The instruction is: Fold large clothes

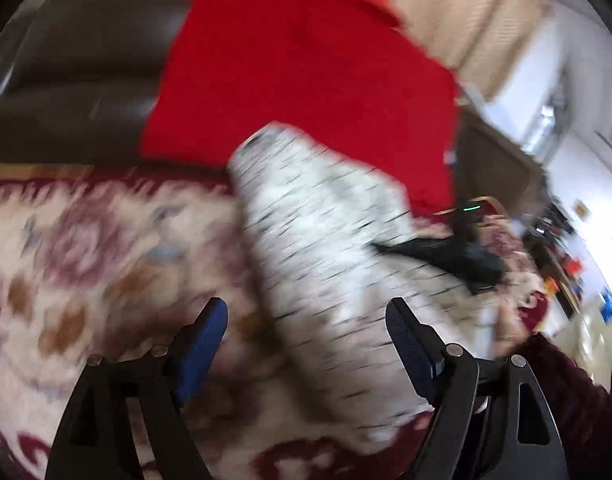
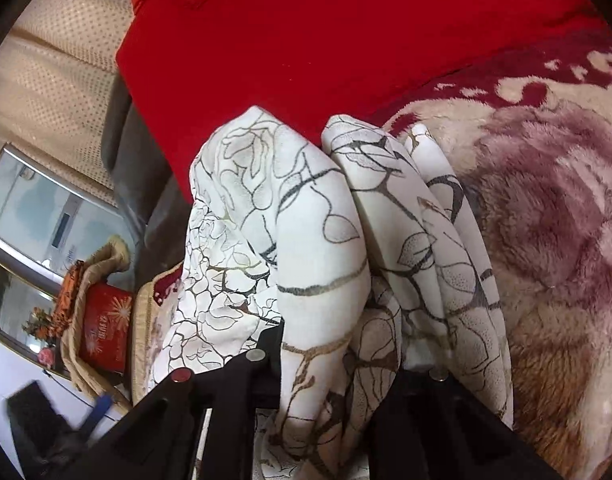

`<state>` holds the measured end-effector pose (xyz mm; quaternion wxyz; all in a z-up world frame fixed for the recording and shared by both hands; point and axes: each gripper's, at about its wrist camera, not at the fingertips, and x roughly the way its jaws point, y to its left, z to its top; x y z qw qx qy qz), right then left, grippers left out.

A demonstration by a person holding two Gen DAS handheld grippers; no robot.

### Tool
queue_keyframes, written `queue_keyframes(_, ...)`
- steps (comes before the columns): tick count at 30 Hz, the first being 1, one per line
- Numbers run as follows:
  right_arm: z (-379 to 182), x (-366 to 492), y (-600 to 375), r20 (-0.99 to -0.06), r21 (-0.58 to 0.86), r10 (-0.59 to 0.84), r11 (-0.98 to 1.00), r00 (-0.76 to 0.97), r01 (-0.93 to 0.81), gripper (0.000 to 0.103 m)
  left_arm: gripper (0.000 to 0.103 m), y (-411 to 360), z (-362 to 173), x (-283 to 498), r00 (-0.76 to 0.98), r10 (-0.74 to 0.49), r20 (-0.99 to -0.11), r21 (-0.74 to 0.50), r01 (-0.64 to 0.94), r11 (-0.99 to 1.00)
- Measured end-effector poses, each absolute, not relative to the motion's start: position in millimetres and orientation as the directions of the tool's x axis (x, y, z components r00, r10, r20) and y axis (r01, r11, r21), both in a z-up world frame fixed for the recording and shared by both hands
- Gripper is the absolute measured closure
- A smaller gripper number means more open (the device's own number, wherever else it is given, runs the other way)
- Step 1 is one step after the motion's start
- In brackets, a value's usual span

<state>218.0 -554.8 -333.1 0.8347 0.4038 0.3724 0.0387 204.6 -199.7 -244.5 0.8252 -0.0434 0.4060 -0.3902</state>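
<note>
One white garment (image 2: 322,240), printed with thin dark outlines of leaves and roses, gathered into long folds; its long axis runs from my right claw (image 2: 318,364) away toward the red cloth (image 2: 306,40) at the far side. In the right wrist view the folds rise from between the black fingers and drape over them, so the fingertips are hidden; my right claw is closed tight on the bunched garment. In the left wrist view, which is blurred, the same garment (image 1: 330,248) lies as one elongated bundle on the plush floral blanket (image 1: 85,248), its far end touching the red cloth (image 1: 297,60), its near end reaching between the fingers of my left claw (image 1: 306,340). My left claw stands wide apart, both blue pads (image 1: 201,344) clear of the fabric, nothing gripped. The other claw (image 1: 446,256) shows as a dark shape at the bundle's right edge. One blanket (image 2: 546,240), cream with maroon and mauve flowers, carries the garment; one red cloth lies across its far edge. One dark maroon sleeve (image 1: 578,392) at lower right
</note>
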Motion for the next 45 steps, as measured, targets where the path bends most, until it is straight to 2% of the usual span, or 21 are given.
queue_keyframes(2,-332,214,-559,-0.589,0.703,0.365,0.672,0.721,0.234,0.091,0.023,-212,-258,206,0.331,-0.645,-0.689,-0.36,0.616,0.701)
queue_keyframes(6,-332,220,-548,-0.591,0.705,0.369,0.669,0.717,0.237,0.09,0.028,-234,-257,191,0.355,-0.649,-0.673,-0.284,0.686,0.669)
queue_keyframes(11,-326,214,-562,-0.607,0.72,0.433,0.655,0.666,0.23,0.089,0.029,-258,-283,192,0.297,-0.635,-0.713,-0.27,0.719,0.64)
queue_keyframes(16,-294,190,-555,-0.663,0.676,0.415,0.69,0.622,0.26,0.081,0.028,-286,-296,185,0.311,-0.597,-0.739,-0.18,0.763,0.62)
queue_keyframes(21,-265,159,-541,-0.715,0.594,0.312,0.742,0.625,0.31,0.076,0.025,-293,-303,185,0.326,-0.581,-0.745,-0.151,0.766,0.624)
queue_keyframes(25,-256,148,-537,-0.7,0.595,0.281,0.738,0.656,0.319,0.073,0.023,-294,-307,189,0.349,-0.58,-0.736,-0.186,0.719,0.669)
queue_keyframes(29,-256,173,-545,-0.674,0.56,0.217,0.774,0.706,0.297,0.073,0.021,-298,-307,192,0.378,-0.575,-0.726,-0.213,0.671,0.71)
queue_keyframes(30,-260,184,-547,-0.704,0.512,0.184,0.801,0.687,0.31,0.071,0.02,-298,-307,193,0.384,-0.574,-0.724,-0.22,0.66,0.718)
queue_keyframes(31,-272,196,-552,-0.741,0.479,0.18,0.817,0.646,0.321,0.061,0.02,-299,-306,192,0.388,-0.571,-0.724,-0.215,0.66,0.72)
queue_keyframes(32,-283,203,-558,-0.763,0.486,0.204,0.806,0.613,0.337,0.057,0.019,-300,-306,190,0.392,-0.567,-0.724,-0.204,0.664,0.719)
queue_keyframes(34,-295,199,-573,-0.742,0.58,0.276,0.722,0.611,0.377,0.056,0.018,-299,-305,191,0.388,-0.568,-0.726,-0.203,0.669,0.715)
queue_keyframes(37,-274,178,-578,-0.719,0.621,0.294,0.679,0.63,0.392,0.053,0.016,-297,-307,198,0.365,-0.573,-0.734,-0.232,0.658,0.717)
queue_keyframes(39,-250,159,-569,-0.754,0.54,0.213,0.738,0.621,0.403,0.043,0.016,-297,-306,199,0.368,-0.567,-0.737,-0.228,0.654,0.721)
queue_keyframes(41,-226,136,-557,-0.762,0.467,0.122,0.784,0.636,0.409,0.042,0.016,-297,-304,198,0.372,-0.56,-0.74,-0.22,0.653,0.725)
queue_keyframes(43,-210,114,-546,-0.733,0.456,0.093,0.802,0.674,0.385,0.042,0.016,-292,-298,193,0.374,-0.56,-0.739,-0.23,0.641,0.732)
queue_keyframes(45,-199,96,-521,-0.673,0.504,0.153,0.811,0.724,0.298,0.044,0.016,-287,-294,191,0.392,-0.553,-0.735,-0.223,0.631,0.743)
